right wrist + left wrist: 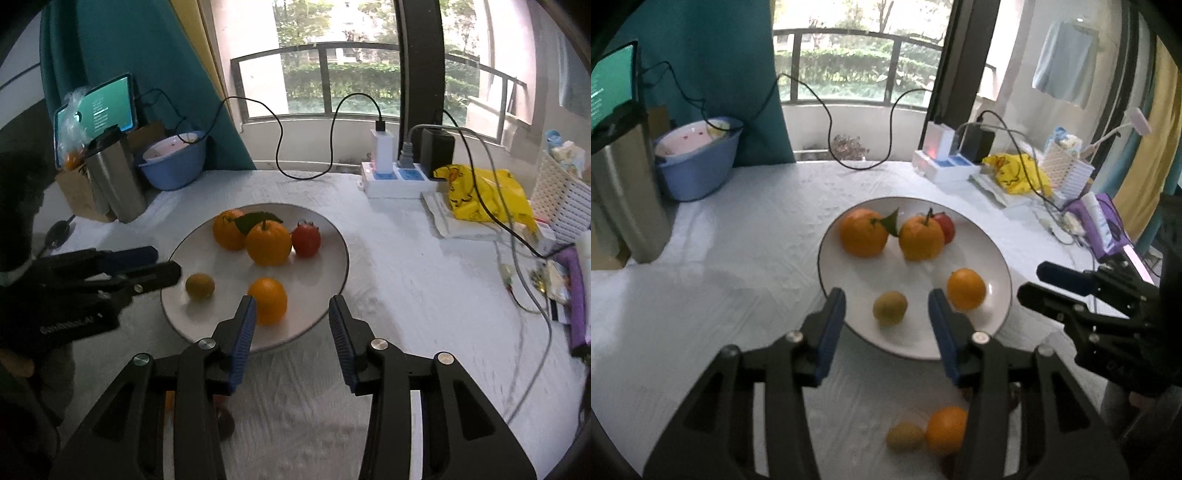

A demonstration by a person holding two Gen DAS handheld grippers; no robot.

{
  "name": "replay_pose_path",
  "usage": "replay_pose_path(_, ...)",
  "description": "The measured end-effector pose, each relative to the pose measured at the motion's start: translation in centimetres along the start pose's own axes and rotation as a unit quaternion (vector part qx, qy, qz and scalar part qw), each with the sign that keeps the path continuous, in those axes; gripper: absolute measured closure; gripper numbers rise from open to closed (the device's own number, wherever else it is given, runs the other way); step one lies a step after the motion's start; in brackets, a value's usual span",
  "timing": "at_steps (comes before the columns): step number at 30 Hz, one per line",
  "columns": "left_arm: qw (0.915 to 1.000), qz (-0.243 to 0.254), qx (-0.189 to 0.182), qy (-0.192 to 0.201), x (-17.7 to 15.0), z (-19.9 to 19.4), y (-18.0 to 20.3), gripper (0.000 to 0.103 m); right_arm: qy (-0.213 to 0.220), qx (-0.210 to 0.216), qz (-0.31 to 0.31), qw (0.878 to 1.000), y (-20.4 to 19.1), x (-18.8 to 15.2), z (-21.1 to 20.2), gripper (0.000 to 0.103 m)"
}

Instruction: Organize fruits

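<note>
White plate (991, 325) with dark rim on the cloth-covered counter (738, 295). On it, left to right: leafy orange (863, 232), stemmed orange (921, 238), red fruit (946, 227) behind; nearer, dull green-brown kiwi (890, 307), small orange (966, 288). Left hand-held gripper (886, 325) apart, empty, kiwi beyond. Right hand-held gripper (291, 332) apart, empty.

Orange oranges (863, 232), red tomato (306, 239), white plate (916, 343), yellow bag (484, 199).

Room as I see it: bench (388, 258) under white cloth; teal curtain (140, 74) left; railed window (332, 74) behind, daylit greenery outside; yellow curtain (1145, 147) right.
</note>
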State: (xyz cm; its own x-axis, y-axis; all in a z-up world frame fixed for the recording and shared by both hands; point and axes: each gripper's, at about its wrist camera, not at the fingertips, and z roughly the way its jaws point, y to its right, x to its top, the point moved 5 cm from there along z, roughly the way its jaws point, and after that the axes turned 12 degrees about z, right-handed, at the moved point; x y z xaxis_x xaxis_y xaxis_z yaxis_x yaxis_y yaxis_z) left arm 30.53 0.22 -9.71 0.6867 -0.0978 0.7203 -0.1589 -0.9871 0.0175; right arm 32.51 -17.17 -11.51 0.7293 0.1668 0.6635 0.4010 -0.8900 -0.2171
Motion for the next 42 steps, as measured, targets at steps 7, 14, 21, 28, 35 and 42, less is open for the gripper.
replay_pose_path(7,0.9999,-0.006,-0.012,0.004,-2.6,-2.6,0.9,0.054,-0.01,0.002,0.003,1.0,-0.9,-2.8,-1.8,0.06)
replay_pose_path(14,0.9994,-0.024,-0.02,-0.013,-6.5,-3.8,2.6,0.054,-0.047,0.021,-0.001,0.999,-1.5,-6.5,-1.6,0.06)
replay_pose_path(21,0.9974,-0.047,-0.036,-0.042,-9.3,-3.6,4.4,0.054,-0.062,0.05,-0.016,0.997,-2.3,-7.5,-1.3,0.059)
replay_pose_path(28,0.9975,-0.02,-0.048,-0.047,-9.5,-3.1,6.4,0.054,-0.092,0.077,-0.038,0.992,-3.3,-8.3,-0.2,0.059)
replay_pose_path(35,0.9974,-0.001,-0.051,-0.051,-9.2,-2.4,7.2,0.054,-0.094,0.083,-0.033,0.992,-3.0,-8.2,0.1,0.071)
replay_pose_path(42,0.9975,0.021,-0.038,-0.055,-9.4,-1.8,7.8,0.075,-0.077,0.073,-0.021,0.994,-1.8,-7.9,-1.4,0.071)
